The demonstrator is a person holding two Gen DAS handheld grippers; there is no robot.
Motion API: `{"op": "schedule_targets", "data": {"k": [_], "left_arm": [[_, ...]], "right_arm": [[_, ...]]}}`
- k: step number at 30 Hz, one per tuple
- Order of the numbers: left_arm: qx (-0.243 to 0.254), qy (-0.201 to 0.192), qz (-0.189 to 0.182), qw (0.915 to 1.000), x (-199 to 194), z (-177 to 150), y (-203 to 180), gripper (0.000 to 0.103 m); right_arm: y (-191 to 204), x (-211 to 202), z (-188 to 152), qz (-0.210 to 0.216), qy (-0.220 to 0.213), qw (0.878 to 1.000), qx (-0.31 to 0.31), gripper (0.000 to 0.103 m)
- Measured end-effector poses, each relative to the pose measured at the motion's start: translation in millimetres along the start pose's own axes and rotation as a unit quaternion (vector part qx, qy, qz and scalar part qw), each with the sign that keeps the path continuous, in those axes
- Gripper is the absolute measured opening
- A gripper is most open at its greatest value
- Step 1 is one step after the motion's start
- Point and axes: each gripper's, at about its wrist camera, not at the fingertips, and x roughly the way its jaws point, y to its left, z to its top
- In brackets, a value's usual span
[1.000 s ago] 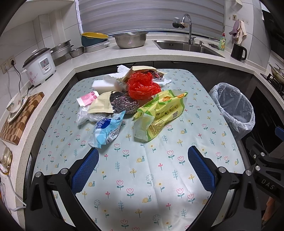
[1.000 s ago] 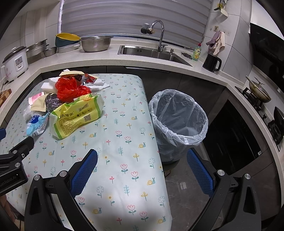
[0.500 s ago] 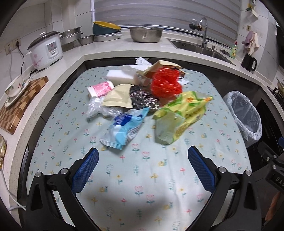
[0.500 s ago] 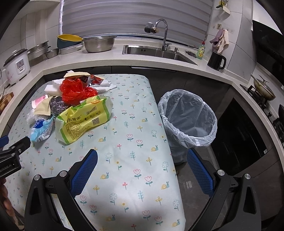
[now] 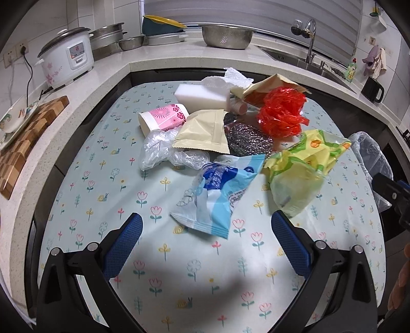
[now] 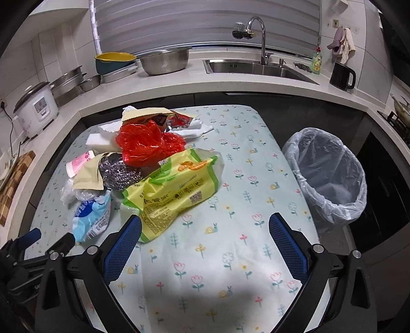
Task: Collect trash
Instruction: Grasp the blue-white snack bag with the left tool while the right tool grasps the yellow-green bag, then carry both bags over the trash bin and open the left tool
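Left wrist view shows the left gripper (image 5: 206,242) spread wide and empty just short of the blue wrapper (image 5: 216,193); the right gripper (image 6: 205,243) gapes empty too, beside the yellow-green bag (image 6: 174,190). Nothing is collected yet: the trash pile (image 5: 230,135) lies whole on the table (image 6: 243,256), and the lined bin (image 6: 329,176) looks empty, though its bottom is dim.

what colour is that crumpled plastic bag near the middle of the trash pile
Red: the crumpled plastic bag is translucent bright red, clearest in the right wrist view.

White-tiled kitchen: pale stone counter (image 6: 256,84) with steel sink (image 6: 253,68), window blind (image 6: 205,23), floral-clothed worktop (image 6: 230,230).
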Motion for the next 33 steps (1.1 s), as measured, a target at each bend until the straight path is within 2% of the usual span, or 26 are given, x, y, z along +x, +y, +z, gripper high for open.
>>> {"op": "schedule_targets", "data": {"k": [10, 13, 15, 17, 18, 19, 21, 26, 27, 32, 33], "left_arm": [[-0.011, 0.032, -0.017, 0.9993, 50, 15, 13, 0.096], [-0.010, 0.035, -0.021, 0.9991, 61, 15, 14, 0.096], [-0.006, 0.037, -0.023, 0.9990, 66, 15, 14, 0.093], [-0.003, 0.041, -0.033, 0.9986, 69, 15, 13, 0.083], [-0.002, 0.044, -0.040, 0.9982, 70, 15, 13, 0.074], [-0.002, 0.049, -0.046, 0.9978, 71, 15, 14, 0.065], [-0.002, 0.053, -0.055, 0.9971, 71, 13, 14, 0.056], [0.003, 0.041, -0.064, 0.9971, 60, 11, 7, 0.044], [0.005, 0.039, -0.065, 0.9971, 57, 11, 5, 0.036], [0.019, 0.026, -0.073, 0.9968, 41, 10, -8, 0.034], [0.022, 0.023, -0.073, 0.9968, 38, 9, -11, 0.026]], "right_arm": [[41, 55, 13, 0.045, 0.052, 0.998, 0.011, 0.082], [50, 68, 10, 0.051, 0.069, 0.996, 0.002, 0.068], [52, 76, 7, 0.056, 0.082, 0.995, 0.002, 0.054], [51, 81, 4, 0.065, 0.090, 0.994, 0.007, 0.031], [51, 82, 3, 0.070, 0.092, 0.993, 0.009, 0.025], [51, 81, 2, 0.071, 0.090, 0.993, 0.009, 0.025], [50, 77, 2, 0.068, 0.085, 0.994, 0.003, 0.025], [43, 62, 2, 0.052, 0.066, 0.996, -0.005, 0.024], [41, 59, 2, 0.050, 0.064, 0.997, -0.004, 0.024], [26, 39, 3, 0.035, 0.047, 0.998, 0.000, 0.024], [23, 35, 3, 0.033, 0.044, 0.998, 0.001, 0.024]]}}
